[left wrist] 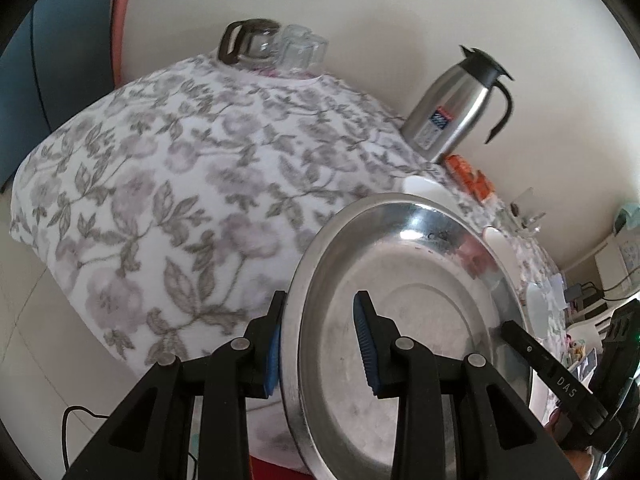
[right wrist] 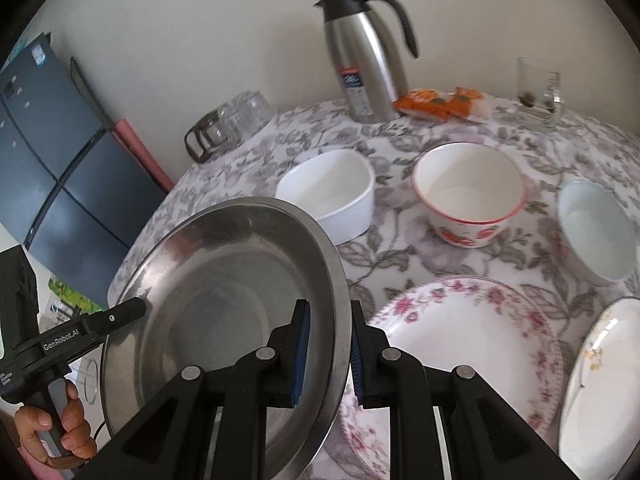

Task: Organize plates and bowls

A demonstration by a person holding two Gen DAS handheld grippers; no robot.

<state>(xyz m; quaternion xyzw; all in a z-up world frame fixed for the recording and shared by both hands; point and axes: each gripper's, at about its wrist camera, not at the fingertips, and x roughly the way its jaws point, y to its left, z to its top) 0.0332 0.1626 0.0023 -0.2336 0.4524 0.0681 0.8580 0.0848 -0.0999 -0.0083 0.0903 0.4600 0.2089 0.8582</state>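
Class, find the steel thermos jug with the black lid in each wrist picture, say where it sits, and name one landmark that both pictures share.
Left wrist view: the steel thermos jug stands in the upper right, leaning in the picture, at the table's far edge by the wall.
Right wrist view: the jug stands top centre, upright, just left of the orange packet.
Shared landmark: the steel plate, gripped at opposite rims by both hand-held grippers.

The left part of the tabletop [left wrist: 160, 184] lies bare, open for a gripper. On the right, a floral plate [right wrist: 472, 340], three white bowls [right wrist: 468, 192] and a second plate [right wrist: 600, 384] crowd it. A steel jug [right wrist: 364, 60], glasses [right wrist: 240, 116] and a snack packet [right wrist: 436, 104] line the wall side.
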